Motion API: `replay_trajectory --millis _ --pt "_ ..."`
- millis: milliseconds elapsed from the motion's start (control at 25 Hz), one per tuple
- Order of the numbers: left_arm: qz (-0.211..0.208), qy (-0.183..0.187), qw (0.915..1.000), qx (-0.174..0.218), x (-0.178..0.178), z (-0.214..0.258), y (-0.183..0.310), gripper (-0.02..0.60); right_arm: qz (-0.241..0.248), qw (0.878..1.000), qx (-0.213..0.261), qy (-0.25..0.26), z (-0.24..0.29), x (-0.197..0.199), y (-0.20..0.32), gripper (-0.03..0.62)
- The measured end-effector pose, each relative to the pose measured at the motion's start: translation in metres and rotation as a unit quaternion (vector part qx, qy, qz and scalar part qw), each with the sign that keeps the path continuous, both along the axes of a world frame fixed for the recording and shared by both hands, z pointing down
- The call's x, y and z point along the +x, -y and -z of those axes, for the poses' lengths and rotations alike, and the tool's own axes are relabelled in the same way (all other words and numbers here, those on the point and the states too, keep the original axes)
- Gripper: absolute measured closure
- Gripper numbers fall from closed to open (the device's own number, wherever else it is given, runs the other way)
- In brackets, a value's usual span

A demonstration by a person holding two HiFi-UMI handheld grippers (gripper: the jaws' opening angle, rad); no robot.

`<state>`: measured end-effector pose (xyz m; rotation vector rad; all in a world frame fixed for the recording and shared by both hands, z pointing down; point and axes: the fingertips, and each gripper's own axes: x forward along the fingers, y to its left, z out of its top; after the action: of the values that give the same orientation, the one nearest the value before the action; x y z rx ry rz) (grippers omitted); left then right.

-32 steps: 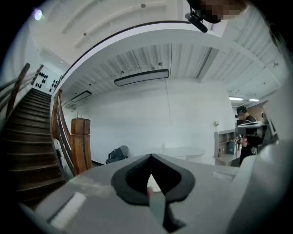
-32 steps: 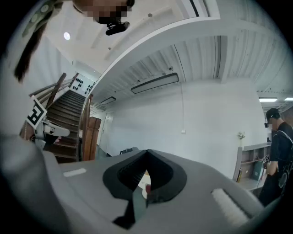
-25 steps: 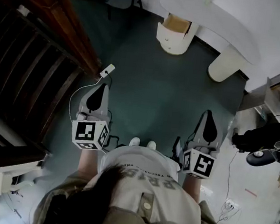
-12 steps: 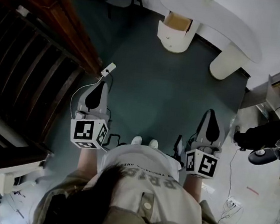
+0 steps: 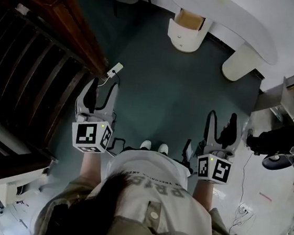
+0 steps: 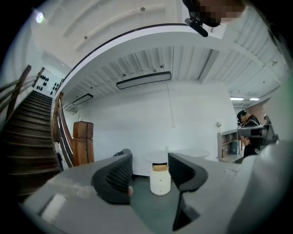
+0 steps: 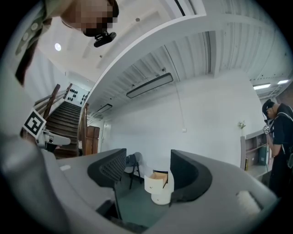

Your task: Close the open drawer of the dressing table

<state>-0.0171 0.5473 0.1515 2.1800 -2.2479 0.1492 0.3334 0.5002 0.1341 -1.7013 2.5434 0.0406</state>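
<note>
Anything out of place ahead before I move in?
Only the top drawer of the dressing table: it stands pulled out of the round white pedestal, wooden inside showing. A white plug on a cable lies loose by the staircase.

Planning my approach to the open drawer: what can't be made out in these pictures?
- Drawer contents: in the head view the tabletop partly overhangs it; in both gripper views it is too small.
- Table: in the head view, cut off by the upper edge.
- Bystander: in the head view, cut off by the right edge.
- Shoes: in the head view, mostly hidden by the person's own torso.
</note>
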Motion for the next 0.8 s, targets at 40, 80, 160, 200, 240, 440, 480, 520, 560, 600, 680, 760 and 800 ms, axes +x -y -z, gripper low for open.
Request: replay_trajectory --millis 40,80,160,200,240,440,480,520,560,600,680,760,800 --pt "-0.004 0.0 1.0 -0.002 -0.002 0.0 0.003 0.322 -0.001 1.0 -0.001 0.0 -0.001 -0.003 0.001 0.301" --pt "-0.009 0.0 1.0 -0.003 -0.005 -0.001 0.005 0.32 -0.003 1.0 -0.001 -0.001 -0.001 -0.006 0.001 0.301" --pt "-0.014 0.0 0.9999 -0.006 -0.011 -0.002 0.01 0.319 -0.006 1.0 0.0 -0.002 -0.001 -0.011 0.003 0.301" --pt "-0.017 0.001 0.9998 -0.006 -0.014 -0.003 0.012 0.319 -0.008 1.0 0.0 -0.001 -0.001 -0.013 0.005 0.301" --pt "-0.019 0.001 0.9998 -0.007 -0.016 -0.003 0.014 0.319 -0.011 1.0 0.0 0.0 -0.002 -0.015 0.006 0.301" --pt "-0.018 0.001 0.9997 -0.017 -0.027 -0.012 0.022 0.319 -0.023 1.0 -0.007 -0.001 -0.007 -0.016 0.013 0.301" --pt "-0.016 -0.001 0.9997 -0.021 -0.03 -0.015 0.024 0.319 -0.024 1.0 -0.009 -0.001 -0.009 -0.017 0.015 0.301" --pt "-0.015 -0.002 0.9996 -0.024 -0.033 -0.018 0.026 0.319 -0.025 1.0 -0.011 -0.002 -0.01 -0.018 0.018 0.301" --pt "-0.014 -0.003 0.9995 -0.028 -0.035 -0.02 0.028 0.319 -0.027 1.0 -0.012 -0.002 -0.011 -0.017 0.021 0.301" --pt "-0.014 -0.002 0.9994 -0.031 -0.036 -0.023 0.031 0.319 -0.03 0.999 -0.014 -0.002 -0.013 -0.016 0.024 0.301" --pt "-0.014 0.0 0.9993 -0.034 -0.037 -0.027 0.037 0.319 -0.036 0.999 -0.016 0.0 -0.017 -0.013 0.031 0.301" --pt "-0.015 0.003 0.9993 -0.035 -0.039 -0.031 0.044 0.319 -0.041 0.999 -0.017 0.004 -0.022 -0.011 0.04 0.301" --pt "-0.015 0.005 0.9992 -0.036 -0.041 -0.034 0.048 0.319 -0.044 0.999 -0.018 0.006 -0.025 -0.011 0.045 0.301"
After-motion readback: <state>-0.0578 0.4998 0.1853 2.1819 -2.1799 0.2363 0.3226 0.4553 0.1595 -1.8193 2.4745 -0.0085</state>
